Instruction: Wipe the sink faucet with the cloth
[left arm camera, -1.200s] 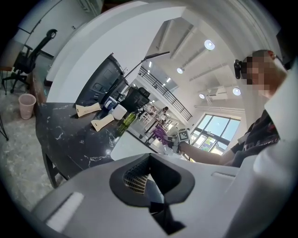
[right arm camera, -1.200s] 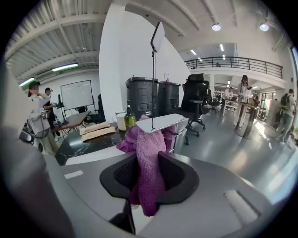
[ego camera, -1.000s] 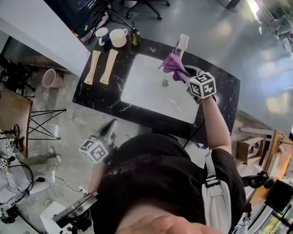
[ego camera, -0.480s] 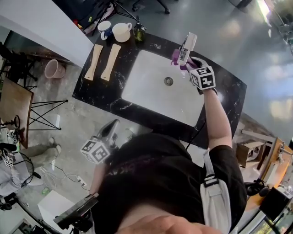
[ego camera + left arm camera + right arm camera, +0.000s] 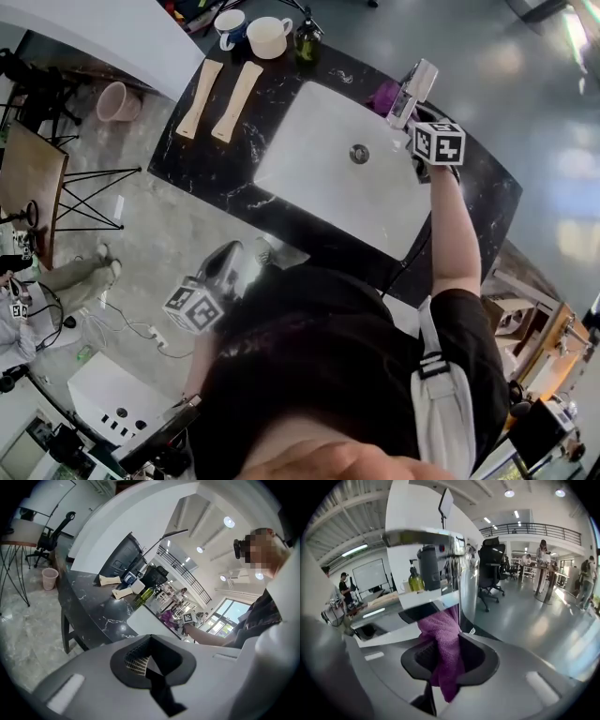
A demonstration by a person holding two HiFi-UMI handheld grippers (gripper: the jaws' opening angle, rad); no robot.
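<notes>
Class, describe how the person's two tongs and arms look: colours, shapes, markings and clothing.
Both the left tongs and right tongs have smooth grey shells around a dark recess. Each carries a white cube printed with black square markers. The person wears a black short-sleeved shirt and a white shoulder strap.

Bright, even indoor light; heavy fisheye in every view.
Ceiling lamps (image 5: 509, 493) are recorded above the faucet (image 5: 468, 585); glare is thrown on the floor (image 5: 543, 625) right of it. Edges are bent and vignetted black; its near spout is slightly blurred.
</notes>
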